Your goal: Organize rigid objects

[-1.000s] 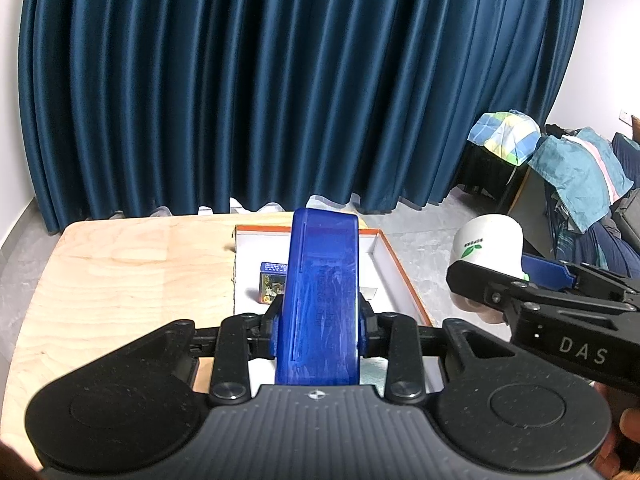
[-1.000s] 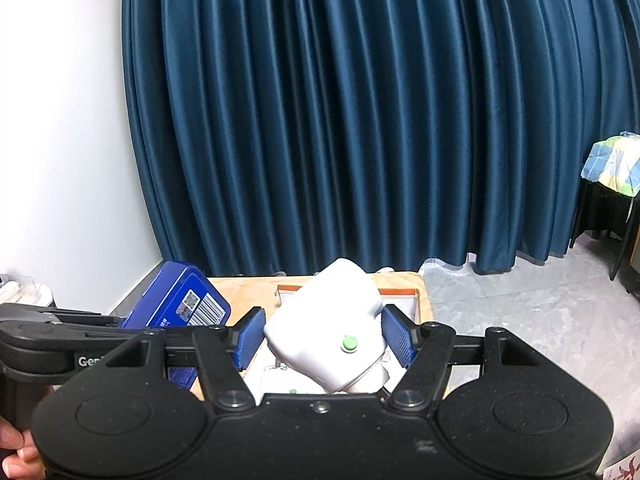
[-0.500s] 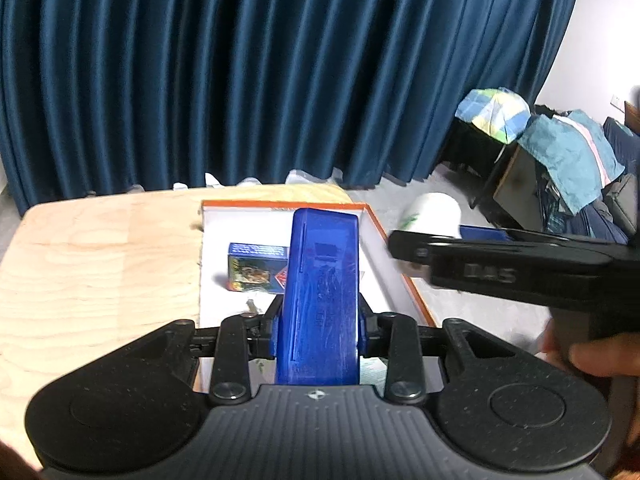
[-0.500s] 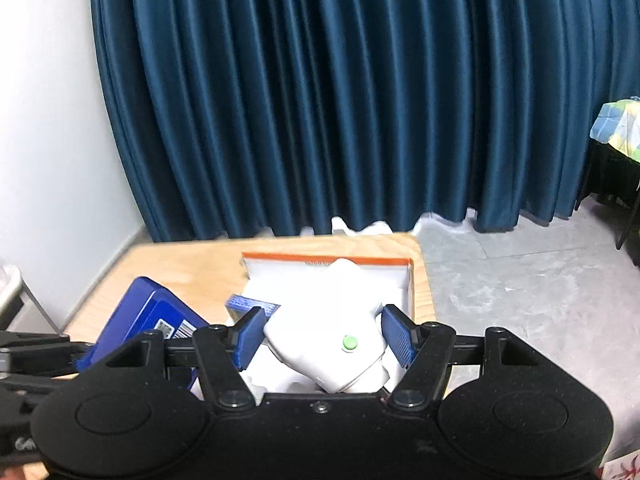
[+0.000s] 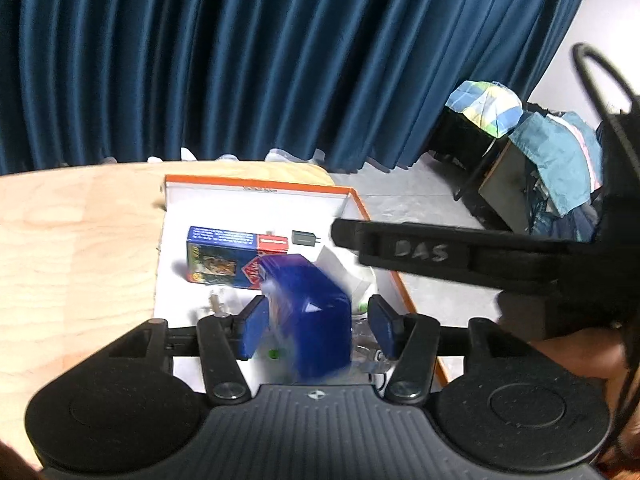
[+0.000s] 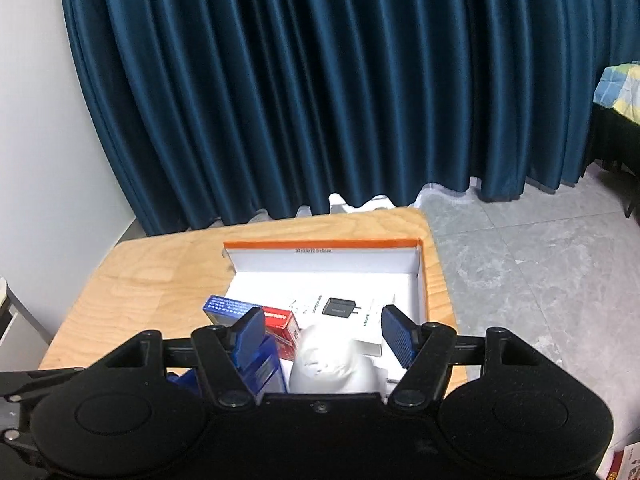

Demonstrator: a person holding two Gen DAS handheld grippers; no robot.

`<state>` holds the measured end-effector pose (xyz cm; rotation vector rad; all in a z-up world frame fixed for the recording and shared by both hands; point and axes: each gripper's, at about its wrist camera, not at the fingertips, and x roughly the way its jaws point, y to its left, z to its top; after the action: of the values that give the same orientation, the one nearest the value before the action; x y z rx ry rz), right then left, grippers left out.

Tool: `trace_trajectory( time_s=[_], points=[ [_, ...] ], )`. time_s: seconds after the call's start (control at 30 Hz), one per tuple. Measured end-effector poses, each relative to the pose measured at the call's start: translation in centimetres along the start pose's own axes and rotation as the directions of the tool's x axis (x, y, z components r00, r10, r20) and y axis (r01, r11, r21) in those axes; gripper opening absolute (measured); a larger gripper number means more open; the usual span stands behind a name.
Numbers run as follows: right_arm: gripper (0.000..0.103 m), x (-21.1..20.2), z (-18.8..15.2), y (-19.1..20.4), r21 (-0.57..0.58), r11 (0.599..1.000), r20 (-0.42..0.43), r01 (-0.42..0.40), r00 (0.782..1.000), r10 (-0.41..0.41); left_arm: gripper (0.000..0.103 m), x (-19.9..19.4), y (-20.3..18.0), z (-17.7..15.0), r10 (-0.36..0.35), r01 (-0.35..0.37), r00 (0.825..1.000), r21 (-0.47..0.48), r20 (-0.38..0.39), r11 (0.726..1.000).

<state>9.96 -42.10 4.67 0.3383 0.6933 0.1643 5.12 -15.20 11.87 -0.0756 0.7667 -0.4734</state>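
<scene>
An orange-rimmed white box (image 5: 256,189) (image 6: 320,245) lies on the wooden table. My left gripper (image 5: 316,330) is open; the blue container (image 5: 308,320) sits blurred between its spread fingers, over the box. My right gripper (image 6: 324,336) is open; the white bottle (image 6: 332,364) lies between its fingers, inside the box. The blue container also shows at the left of the right wrist view (image 6: 262,364). A blue and red card pack (image 5: 236,256) (image 6: 256,314) and a dark charger (image 5: 306,237) (image 6: 342,306) lie in the box.
The wooden table (image 5: 72,232) (image 6: 132,280) extends left of the box. Dark blue curtains hang behind. Grey floor lies to the right, with a stand of folded cloths (image 5: 532,136). The right gripper's body (image 5: 460,252) crosses the left wrist view.
Both grippers have opened and let go. The blue container tips and drops from the left gripper, the white bottle from the right, both into the box. Both grippers moved forward over the box.
</scene>
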Motion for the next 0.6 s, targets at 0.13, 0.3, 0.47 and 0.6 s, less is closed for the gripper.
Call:
trace_trajectory(
  time_s=[0.13,0.3,0.47,0.6],
  points=[
    [0.078,-2.7,-0.1,0.0,0.015,1.000,0.045,0.004,0.999,-0.005,0.073,-2.2,0.1,0.1,0.034,-0.034,0.999,-0.017,0.022,0.999],
    [0.084,-8.3,-1.1,0.7,-0.013,0.998,0.112,0.055,0.992,-0.053,0.103,-6.6,-0.9,-0.5,0.106,-0.107,0.992,0.011,0.074,0.994],
    [0.087,-13.6,-4.1,1.5,-0.036,0.996,0.144,0.078,0.987,-0.072,0.103,-10.0,-1.9,-2.2,0.168,-0.170,0.981,0.022,0.093,0.985],
    [0.088,-15.7,-7.1,2.2,-0.062,0.994,0.121,0.090,0.989,-0.082,0.103,-11.0,-2.4,-3.8,0.201,-0.201,0.977,-0.008,0.070,0.980]
  ],
)
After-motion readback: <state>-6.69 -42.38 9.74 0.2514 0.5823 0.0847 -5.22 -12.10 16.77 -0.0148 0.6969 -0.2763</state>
